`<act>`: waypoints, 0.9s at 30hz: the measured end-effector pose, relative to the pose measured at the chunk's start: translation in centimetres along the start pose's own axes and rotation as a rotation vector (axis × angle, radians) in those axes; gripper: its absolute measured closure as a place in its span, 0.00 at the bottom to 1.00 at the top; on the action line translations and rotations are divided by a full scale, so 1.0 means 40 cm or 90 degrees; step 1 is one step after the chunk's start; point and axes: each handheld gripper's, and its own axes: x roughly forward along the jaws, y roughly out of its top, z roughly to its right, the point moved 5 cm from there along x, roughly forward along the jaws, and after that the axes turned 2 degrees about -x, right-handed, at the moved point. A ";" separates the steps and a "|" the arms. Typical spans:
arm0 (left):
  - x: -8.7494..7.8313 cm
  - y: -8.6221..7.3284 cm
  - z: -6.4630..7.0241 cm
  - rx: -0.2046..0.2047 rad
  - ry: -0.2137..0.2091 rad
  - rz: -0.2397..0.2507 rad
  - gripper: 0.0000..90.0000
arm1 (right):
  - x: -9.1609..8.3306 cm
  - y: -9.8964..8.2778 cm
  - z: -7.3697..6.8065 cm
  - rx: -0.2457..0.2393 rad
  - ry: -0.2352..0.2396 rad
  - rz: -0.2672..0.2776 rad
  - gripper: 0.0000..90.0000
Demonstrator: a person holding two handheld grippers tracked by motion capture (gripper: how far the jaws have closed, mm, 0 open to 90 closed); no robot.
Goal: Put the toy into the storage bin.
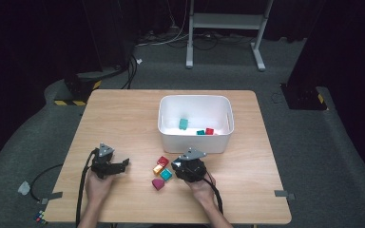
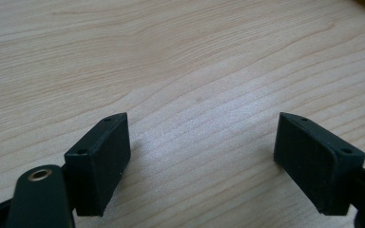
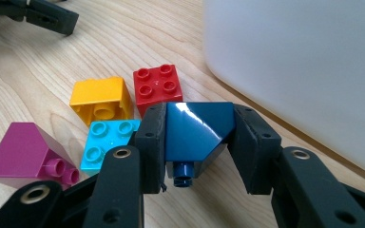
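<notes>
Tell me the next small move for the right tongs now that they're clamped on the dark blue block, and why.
Probably lift straight up, then carry toward the white bin. The right tongs grip the dark blue block on both sides, while the red block and turquoise block sit close beside it, so sliding could knock them.

Your high view looks forward and down on the whole light wooden table [image 1: 123, 114]. Your gripper views sit close above its surface; the right one shares the white plastic bin [image 3: 304, 71], frame right, with it.
</notes>
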 end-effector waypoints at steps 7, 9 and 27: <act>0.000 0.000 0.000 0.000 0.000 0.000 0.22 | -0.024 0.004 0.014 0.001 0.007 0.003 0.66; 0.000 0.000 0.000 0.000 0.000 0.000 0.22 | -0.031 0.006 0.016 -0.001 0.006 0.004 0.66; 0.000 0.000 0.000 0.001 0.000 0.000 0.22 | -0.112 0.039 0.033 -0.007 0.018 0.016 0.66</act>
